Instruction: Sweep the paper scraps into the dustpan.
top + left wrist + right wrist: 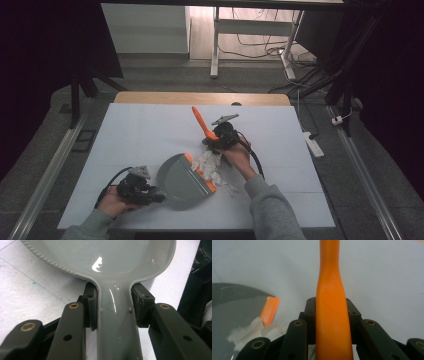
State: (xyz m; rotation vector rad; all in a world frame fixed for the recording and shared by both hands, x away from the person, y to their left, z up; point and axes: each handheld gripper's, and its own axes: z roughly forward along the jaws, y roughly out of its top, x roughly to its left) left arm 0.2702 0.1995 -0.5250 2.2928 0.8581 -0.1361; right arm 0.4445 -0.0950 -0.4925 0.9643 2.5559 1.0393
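We see the left gripper [150, 196] clamped on the grey dustpan's [181, 181] handle, its pads pressing both sides of the handle in the left gripper view, with the pan lying flat on the white table [135, 135]. The right gripper [212, 142] is closed on the orange brush handle [202, 122], which slants up and away from the dustpan. White paper scraps [212, 167] lie against the dustpan's orange lip [200, 175], just under that gripper.

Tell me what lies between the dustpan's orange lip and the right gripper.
Crumpled white paper scraps lie between the dustpan lip and the right gripper, seen in the high view.
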